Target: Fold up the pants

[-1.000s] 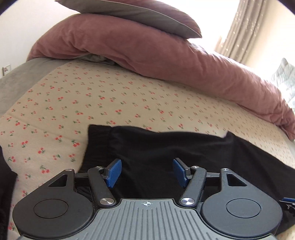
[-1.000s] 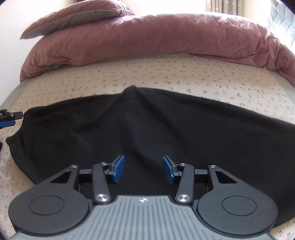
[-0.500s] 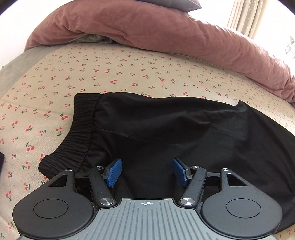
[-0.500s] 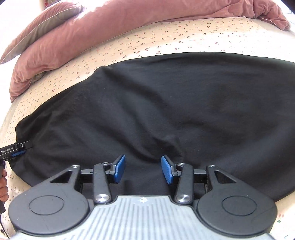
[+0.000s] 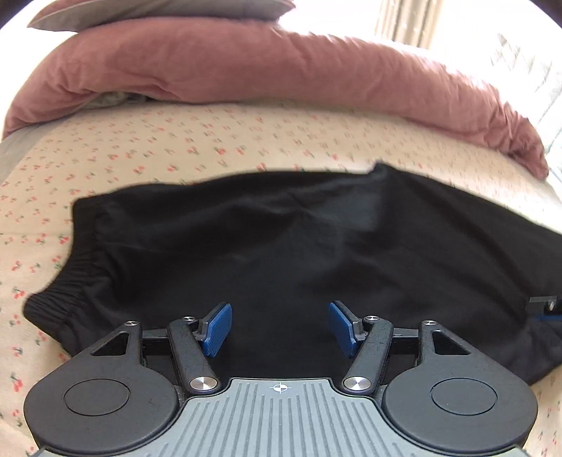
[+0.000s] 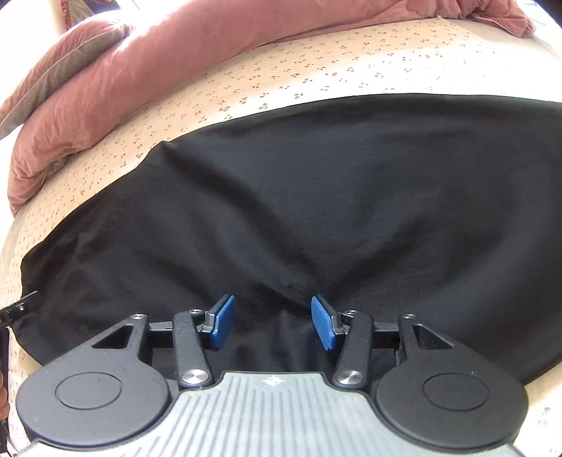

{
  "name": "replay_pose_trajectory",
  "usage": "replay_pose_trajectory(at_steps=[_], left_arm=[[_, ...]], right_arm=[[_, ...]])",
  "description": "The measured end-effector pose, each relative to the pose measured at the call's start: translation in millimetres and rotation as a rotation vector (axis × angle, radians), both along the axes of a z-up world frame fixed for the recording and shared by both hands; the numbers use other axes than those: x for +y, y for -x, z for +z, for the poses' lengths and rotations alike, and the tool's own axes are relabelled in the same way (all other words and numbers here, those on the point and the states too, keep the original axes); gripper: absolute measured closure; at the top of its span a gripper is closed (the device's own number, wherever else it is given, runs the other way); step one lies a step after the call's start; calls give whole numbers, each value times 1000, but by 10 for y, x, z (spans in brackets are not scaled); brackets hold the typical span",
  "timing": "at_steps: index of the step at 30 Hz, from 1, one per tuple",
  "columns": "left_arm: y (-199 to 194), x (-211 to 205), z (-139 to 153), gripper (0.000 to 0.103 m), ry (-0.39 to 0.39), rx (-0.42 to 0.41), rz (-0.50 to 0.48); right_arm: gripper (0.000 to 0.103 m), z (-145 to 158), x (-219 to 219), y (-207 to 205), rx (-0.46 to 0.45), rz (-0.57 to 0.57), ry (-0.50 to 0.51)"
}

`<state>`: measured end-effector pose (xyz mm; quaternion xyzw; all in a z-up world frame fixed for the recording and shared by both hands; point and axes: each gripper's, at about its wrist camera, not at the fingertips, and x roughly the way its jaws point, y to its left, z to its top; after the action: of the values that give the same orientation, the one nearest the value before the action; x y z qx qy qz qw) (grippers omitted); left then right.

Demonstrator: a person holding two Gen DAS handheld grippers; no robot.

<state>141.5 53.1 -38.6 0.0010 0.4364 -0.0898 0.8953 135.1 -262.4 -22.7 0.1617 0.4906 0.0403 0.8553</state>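
Pants [image 5: 298, 246], black, lie spread across the bed sheet [image 5: 175, 151], which is cream with a small red cherry print. In the left wrist view the elastic waistband [image 5: 66, 281] sits at the left end of the garment, gathered and ribbed, and the fabric runs from there to the right edge of the view. In the right wrist view the pants [image 6: 316, 197] fill the middle of the picture, with shallow creases converging toward the near edge.

Left hand-held gripper [image 5: 280, 328]: blue pads [image 5: 217, 328] stand well apart, with nothing between them. It is positioned over the near edge of the pants, to the right of the waistband. Whether the pads touch the fabric cannot be determined.

Right hand-held gripper [image 6: 273, 327]: blue pads [image 6: 325, 327] also stand apart, unloaded, over the near edge of the pants where a crease rises between them. Contact with the fabric cannot be determined.

The tip of the right hand-held gripper shows at the right edge of the left wrist view; the tip of the left hand-held gripper [image 6: 19, 308] shows at the left edge of the right wrist view.

A dusty-pink duvet [image 5: 281, 70] is bunched along the far side of the bed, beyond the pants and apart from them. A pillow [image 5: 158, 10] rests on top of the duvet. A curtain [image 5: 407, 21] hangs behind, in bright light.
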Motion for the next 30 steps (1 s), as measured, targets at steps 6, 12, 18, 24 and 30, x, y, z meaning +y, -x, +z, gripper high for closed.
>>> replay_pose_trajectory(at_steps=[6, 12, 18, 24, 30], left_arm=[[-34, -48, -110, 39, -58, -19, -1], [-63, 130, -115, 39, -64, -18, 27], [-85, 212, -120, 38, -71, -24, 36], [-126, 472, -69, 40, -79, -34, 121], [42, 954, 255, 42, 100, -87, 196]], right_arm=[[59, -29, -395, 26, -14, -18, -29], [61, -70, -1372, 220, -66, -228, -76], [103, -190, -2164, 504, -92, -496, -123], [100, -41, -1954, 442, -49, -531, 365], [51, 296, -1137, 402, -175, -238, 497]])
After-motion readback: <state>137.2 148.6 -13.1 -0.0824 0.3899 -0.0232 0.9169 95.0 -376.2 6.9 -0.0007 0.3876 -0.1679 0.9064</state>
